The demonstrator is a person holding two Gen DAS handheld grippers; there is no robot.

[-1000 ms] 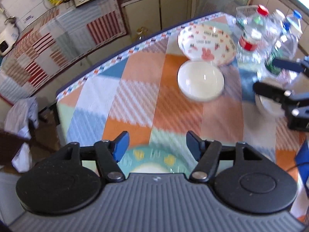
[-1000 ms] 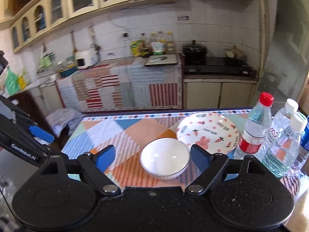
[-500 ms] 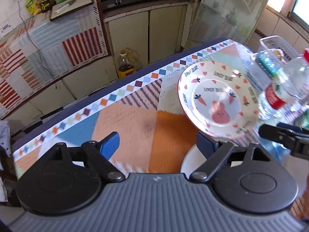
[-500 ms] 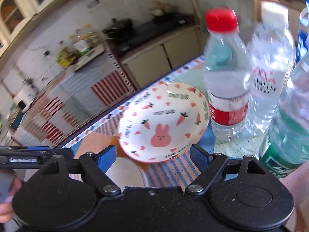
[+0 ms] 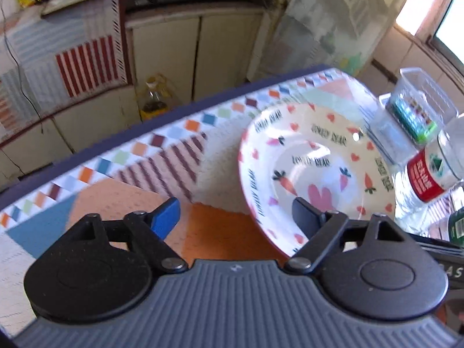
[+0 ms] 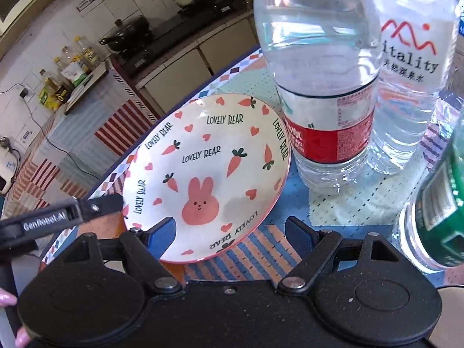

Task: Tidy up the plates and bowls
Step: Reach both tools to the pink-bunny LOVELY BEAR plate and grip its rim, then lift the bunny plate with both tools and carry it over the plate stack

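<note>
The rabbit plate (image 6: 208, 174), printed with carrots, hearts and "LOVELY BEAR", lies on the patchwork cloth of the counter (image 5: 121, 200) near its far edge.

The left gripper (image 5: 236, 211) stands with its fingers spread; its jaws have just widened and then eased in a little. The plate's near-left rim sits in the gap, with one finger (image 5: 307, 216) over the plate's inside and the other (image 5: 166, 217) over bare cloth at 9 o'clock of the plate. Neither finger visibly presses the rim.

The right gripper (image 6: 230, 233) also has its fingers spread wide. The plate's near rim lies between them, closer to the blue finger (image 6: 162, 236), and nothing is pinched.

In the right wrist view, one finger of the left gripper reaches the plate's rim at about 8 o'clock.

Crowding the plate at 3 o'clock is a red-labelled water bottle (image 6: 322, 92), just beside the rim. Behind it stands a second bottle marked "itality" (image 6: 411, 66), and a green-labelled bottle (image 6: 435, 214) stands at 4 o'clock.

In the left wrist view a clear plastic container (image 5: 417, 116) sits at 1 o'clock of the plate. Beyond the counter's edge, an oil jug (image 5: 155, 98) stands on the floor by the cupboards.
</note>
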